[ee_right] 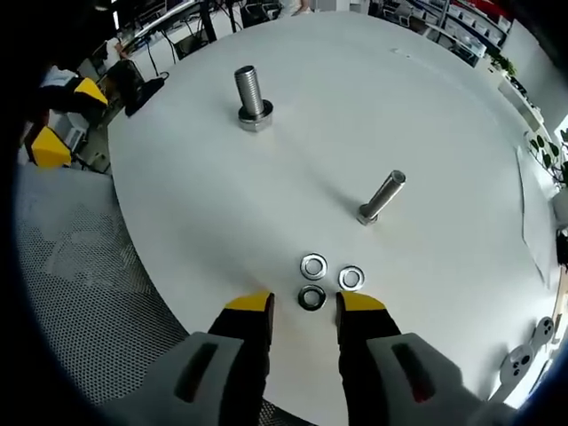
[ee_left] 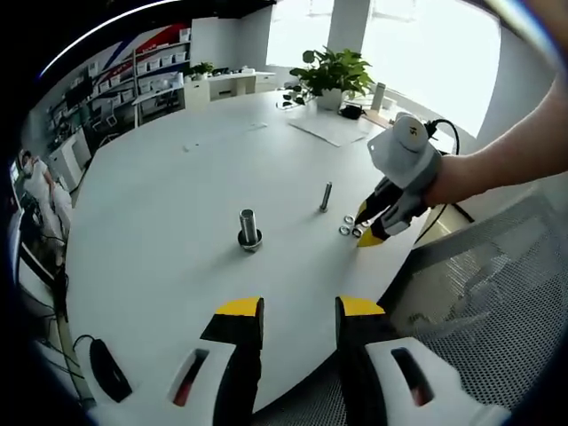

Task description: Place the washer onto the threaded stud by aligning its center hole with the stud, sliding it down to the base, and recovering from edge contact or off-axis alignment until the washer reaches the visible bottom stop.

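Right gripper [ee_left: 364, 232] over washers [ee_left: 350, 231] beside slim stud [ee_left: 326, 196]

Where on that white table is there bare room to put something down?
Bare table lies beyond the large stud and between it and the thin bolt. It is crowded near the edge, where three washers lie before the open right gripper.

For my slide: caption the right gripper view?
Open right gripper poised over three washers near two upright bolts on a white table.
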Demonstrator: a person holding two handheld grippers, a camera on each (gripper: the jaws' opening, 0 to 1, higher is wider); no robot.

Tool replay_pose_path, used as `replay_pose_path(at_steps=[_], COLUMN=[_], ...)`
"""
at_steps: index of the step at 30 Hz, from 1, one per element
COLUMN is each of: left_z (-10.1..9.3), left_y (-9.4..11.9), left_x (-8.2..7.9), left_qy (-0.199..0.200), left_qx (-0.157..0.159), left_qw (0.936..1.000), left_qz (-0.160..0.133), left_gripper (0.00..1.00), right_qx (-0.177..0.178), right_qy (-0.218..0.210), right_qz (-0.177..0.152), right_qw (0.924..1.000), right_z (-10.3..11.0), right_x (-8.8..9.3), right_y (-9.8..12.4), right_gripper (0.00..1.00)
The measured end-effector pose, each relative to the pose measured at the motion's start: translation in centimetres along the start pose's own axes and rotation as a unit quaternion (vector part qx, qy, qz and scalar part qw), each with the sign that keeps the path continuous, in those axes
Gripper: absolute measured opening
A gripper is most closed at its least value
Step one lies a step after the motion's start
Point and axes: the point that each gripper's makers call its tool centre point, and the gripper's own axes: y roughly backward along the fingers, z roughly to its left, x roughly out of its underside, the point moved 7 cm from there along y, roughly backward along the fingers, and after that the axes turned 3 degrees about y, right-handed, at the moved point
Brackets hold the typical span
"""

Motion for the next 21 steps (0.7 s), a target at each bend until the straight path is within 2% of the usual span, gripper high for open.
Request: replay_pose_path(at_steps=[7,10,12,14,16,21], left_z=[0.03,0.09,0.12,0.1,0.1,0.15], left_y=[0.04,0.12,0.07,0.09,0.06,0.07], left_x=[0.02,0.02,0.07,0.07,0.08,0.06], left_qy=[-0.002,0.001,0.001,0.0,0.0,0.002], left_qx=[0.0,-0.001,-0.001,-0.001,-0.001,-0.003], left_qw=[1.0,1.0,1.0,1.0,1.0,1.0], left_qz=[0.001,0.0,0.001,0.001,0.002,0.001], left_gripper=[0.31,0.31,0.31,0.31,0.31,0.31], right_qx=[-0.007,-0.01,-0.019,-0.024,-0.026,-0.024], right_qy=[0.017,0.021,0.023,0.068,0.085,0.069], right_qz=[0.0,0.016,0.04,0.058,0.064,0.067], right_qw=[0.9998,0.9996,0.9987,0.9957,0.994,0.995], right_z=[0.02,-0.26,-0.19,-0.18,-0.08,-0.26], right_x=[-0.35,-0.64,-0.77,-0.75,-0.74,-0.86], right_y=[-0.13,-0.28,-0.16,-0.2,-0.21,-0.24], right_gripper=[0.24,0.21,0.21,0.21,0.21,0.2])
